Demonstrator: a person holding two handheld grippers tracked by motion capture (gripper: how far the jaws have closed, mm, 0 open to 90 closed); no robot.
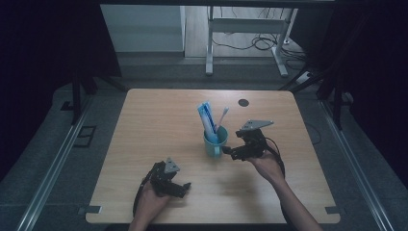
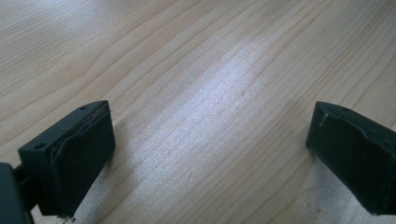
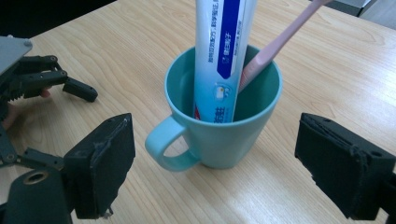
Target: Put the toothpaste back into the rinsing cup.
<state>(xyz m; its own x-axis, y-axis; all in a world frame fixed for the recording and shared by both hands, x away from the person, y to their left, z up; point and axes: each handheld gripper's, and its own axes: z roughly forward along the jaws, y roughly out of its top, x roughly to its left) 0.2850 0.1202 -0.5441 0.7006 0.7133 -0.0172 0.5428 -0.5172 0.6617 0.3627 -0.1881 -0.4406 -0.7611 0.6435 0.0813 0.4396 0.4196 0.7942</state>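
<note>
Facing the mug (image 3: 219,126) at frame centre, the right gripper (image 3: 210,163) stands wide open, empty. Closing crookedly could tip the mug, spilling the toothpaste (image 3: 222,51) and toothbrush (image 3: 280,39). Lower left, the left gripper (image 1: 168,180) rests open, empty.

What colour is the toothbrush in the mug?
Pink toothbrush; the right gripper view shows it best.

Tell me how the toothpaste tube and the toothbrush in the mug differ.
The toothpaste tube is broad, flat and white-and-blue; the toothbrush is thin and pink. The tube stands near upright; the toothbrush leans against the rim. Both sit in the teal mug, sticking out above it.
</note>
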